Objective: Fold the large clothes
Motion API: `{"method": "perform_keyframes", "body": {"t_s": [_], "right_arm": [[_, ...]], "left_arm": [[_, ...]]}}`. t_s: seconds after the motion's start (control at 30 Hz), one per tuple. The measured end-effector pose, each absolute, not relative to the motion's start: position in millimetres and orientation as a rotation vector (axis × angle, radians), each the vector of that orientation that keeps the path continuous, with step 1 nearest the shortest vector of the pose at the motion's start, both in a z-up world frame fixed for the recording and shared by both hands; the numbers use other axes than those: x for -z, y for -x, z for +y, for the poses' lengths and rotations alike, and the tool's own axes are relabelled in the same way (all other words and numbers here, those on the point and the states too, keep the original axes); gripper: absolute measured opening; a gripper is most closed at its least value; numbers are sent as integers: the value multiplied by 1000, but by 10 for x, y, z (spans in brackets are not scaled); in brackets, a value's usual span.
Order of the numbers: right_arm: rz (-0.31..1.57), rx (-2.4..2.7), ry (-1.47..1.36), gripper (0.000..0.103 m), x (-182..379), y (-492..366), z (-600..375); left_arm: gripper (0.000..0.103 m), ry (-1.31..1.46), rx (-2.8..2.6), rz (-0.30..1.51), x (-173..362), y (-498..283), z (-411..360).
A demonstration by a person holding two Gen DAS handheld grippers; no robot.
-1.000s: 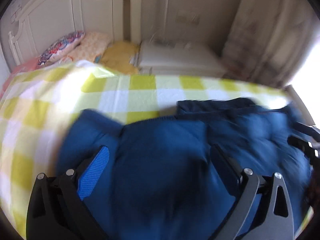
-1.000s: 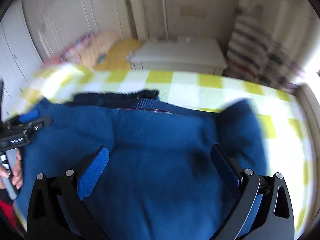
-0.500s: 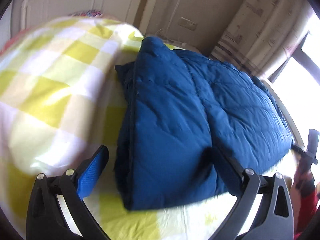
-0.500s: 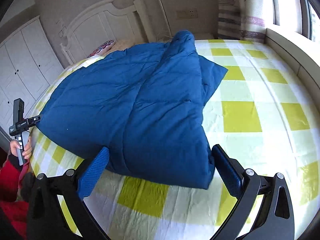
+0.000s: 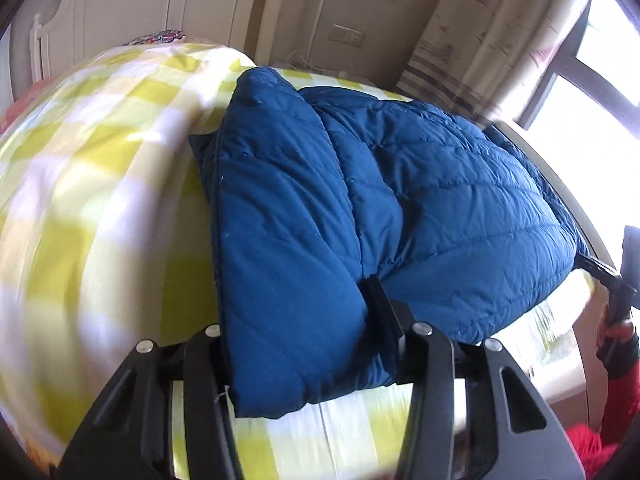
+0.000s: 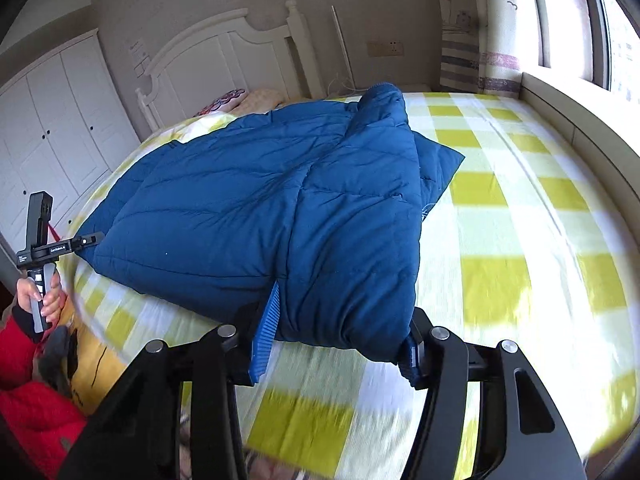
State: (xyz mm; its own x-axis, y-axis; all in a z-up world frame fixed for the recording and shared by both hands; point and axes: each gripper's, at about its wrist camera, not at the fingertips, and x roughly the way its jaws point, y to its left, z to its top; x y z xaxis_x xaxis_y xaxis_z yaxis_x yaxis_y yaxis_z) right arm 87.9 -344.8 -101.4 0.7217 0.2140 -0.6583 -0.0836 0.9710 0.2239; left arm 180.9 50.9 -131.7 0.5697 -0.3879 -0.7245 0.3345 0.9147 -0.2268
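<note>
A blue quilted down jacket lies partly folded on the bed with the yellow-and-white checked sheet. My left gripper is shut on the jacket's near left corner, with the fabric bunched between its fingers. In the right wrist view the jacket spreads across the bed, a sleeve folded over its top. My right gripper is shut on the jacket's near right corner. The left gripper also shows far left in the right wrist view, at the jacket's other corner.
A white headboard and pillows stand at the far end of the bed. A white wardrobe is on the left, a window ledge and curtain on the right. The person's red sleeve is at lower left.
Both grippers have closed on the jacket's near corners; half a second ago both were open just short of the jacket's edge. One second ago they were over the jacket.
</note>
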Motion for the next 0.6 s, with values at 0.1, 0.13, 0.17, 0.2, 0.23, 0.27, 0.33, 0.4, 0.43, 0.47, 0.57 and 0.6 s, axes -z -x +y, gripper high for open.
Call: {"method": "perform_keyframes", "body": {"t_s": [0.1,0.13,0.17,0.2,0.23,0.27,0.33,0.4,0.43,0.47,0.57,0.6], "right_arm": [[758,-172,-154,65,1022,-515,-3347],[770,-165,-151,67,1035,-425,-3316],[789,-149,-142,72,1033,-362,-3284],[805,-129,-128,77,1024,-320,-3247],[810,-90,-101,80,963,-262,-3194],[782,-52,-79,85,871,-186,-3155],[640,10,-40,94,554,-51,-3037],[552,10,22,94,336,-93,-2808],[527,-4,40,94,280,-147,-2676],[509,-36,44,94,242,-246,-2515],[518,-118,66,94,312,-593,-2058],[518,-113,83,94,353,-663,-1954]], "left_arm": [[59,61,426,871,1344,-1522,605],[64,59,413,873,1349,-1485,629],[71,47,379,873,1333,-1431,657],[78,33,339,859,1283,-1371,686],[82,11,292,828,1203,-1303,692],[93,-34,201,748,1043,-1167,677],[101,-74,133,619,809,-978,589],[101,-75,178,530,554,-888,358],[101,-61,220,525,463,-926,167],[101,-54,240,533,433,-978,35],[101,-94,270,582,501,-1250,-559],[101,-113,261,603,552,-1409,-738]]}}
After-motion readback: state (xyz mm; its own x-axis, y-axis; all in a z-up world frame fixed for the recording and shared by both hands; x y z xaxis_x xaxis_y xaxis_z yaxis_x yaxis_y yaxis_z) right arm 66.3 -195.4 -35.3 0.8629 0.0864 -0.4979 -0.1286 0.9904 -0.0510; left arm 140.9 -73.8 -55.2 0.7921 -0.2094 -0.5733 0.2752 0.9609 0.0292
